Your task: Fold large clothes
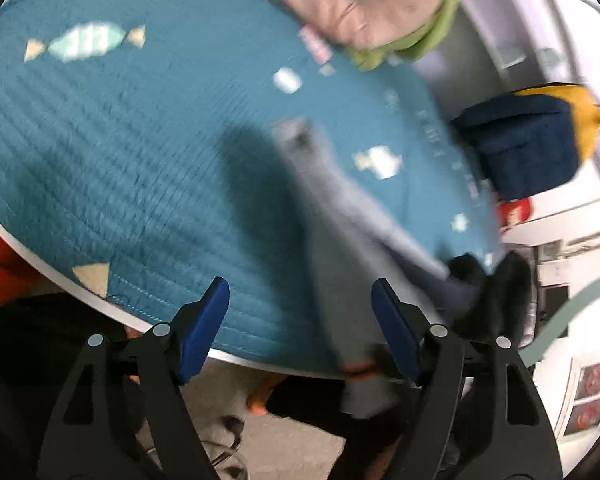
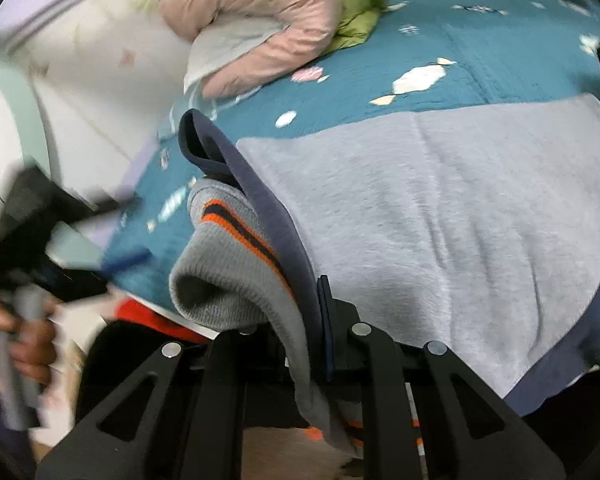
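A grey sweatshirt (image 2: 440,200) with navy trim lies spread on the teal quilted cover (image 2: 500,60). My right gripper (image 2: 310,316) is shut on its ribbed grey edge (image 2: 228,248), which has orange and navy stripes and folds over the table edge. In the left wrist view a blurred strip of the grey sweatshirt (image 1: 340,240) runs down over the table edge, close to the right pad. My left gripper (image 1: 300,320) stands open above that edge, and its blue pads (image 1: 204,320) press on nothing. The dark, blurred right gripper (image 1: 488,288) sits at the strip's right side.
A pink padded jacket (image 2: 268,20) over a green one (image 2: 360,12) is piled at the back of the cover. A navy and yellow garment (image 1: 532,140) lies beyond the table. The white table edge (image 1: 32,256) curves along the near side, with floor below.
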`<state>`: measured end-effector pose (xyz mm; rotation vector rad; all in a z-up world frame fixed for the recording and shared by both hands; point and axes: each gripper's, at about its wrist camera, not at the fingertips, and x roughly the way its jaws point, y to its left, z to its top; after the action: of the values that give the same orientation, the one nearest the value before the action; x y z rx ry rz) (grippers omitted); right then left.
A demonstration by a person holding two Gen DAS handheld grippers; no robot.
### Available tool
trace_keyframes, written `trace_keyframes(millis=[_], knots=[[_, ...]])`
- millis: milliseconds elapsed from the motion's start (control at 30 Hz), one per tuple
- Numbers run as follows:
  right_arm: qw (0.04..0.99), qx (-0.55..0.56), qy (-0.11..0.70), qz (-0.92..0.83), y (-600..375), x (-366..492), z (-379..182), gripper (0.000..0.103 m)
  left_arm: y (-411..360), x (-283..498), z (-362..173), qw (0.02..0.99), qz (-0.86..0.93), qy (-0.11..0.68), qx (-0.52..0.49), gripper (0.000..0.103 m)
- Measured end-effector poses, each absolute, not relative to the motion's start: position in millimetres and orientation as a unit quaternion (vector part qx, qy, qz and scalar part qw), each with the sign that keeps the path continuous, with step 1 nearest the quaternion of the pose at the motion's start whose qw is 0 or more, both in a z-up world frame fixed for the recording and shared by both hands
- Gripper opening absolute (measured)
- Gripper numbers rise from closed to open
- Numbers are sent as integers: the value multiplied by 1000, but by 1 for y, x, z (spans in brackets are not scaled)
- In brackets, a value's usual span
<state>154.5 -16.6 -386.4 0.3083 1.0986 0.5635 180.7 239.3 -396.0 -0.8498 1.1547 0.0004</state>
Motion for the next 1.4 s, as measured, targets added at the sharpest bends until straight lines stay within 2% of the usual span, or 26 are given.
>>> trace_keyframes(millis=[167,433,733,1067,1133,1233,1367,1400], knots=[[806,205,496,250,-42,157,-365,13,189,213,-427,741,-22,570,-356,74],[824,288,453,182,-123,151,-343,11,79,255,-389,782,-131,543,-277,74],[820,349,447,71,-209,139,-369,7,-15,275,-400,756,-207,575,-233,74],[817,361,447,44,-250,130,-380,5,-11,267,-412,779,-154,574,-200,74],[820,362,442,49,-251,128,-376,5,1,264,-424,775,-134,587,-191,79],[825,352,440,48,-253,125,-371,5,4,265,-444,755,-126,613,-194,80],[786,373,493,22,-267,128,-405,8,-12,275,-463,745,-124,639,-147,79],[775,382,504,26,-269,129,-411,12,-14,278,-465,746,-122,640,-139,79]])
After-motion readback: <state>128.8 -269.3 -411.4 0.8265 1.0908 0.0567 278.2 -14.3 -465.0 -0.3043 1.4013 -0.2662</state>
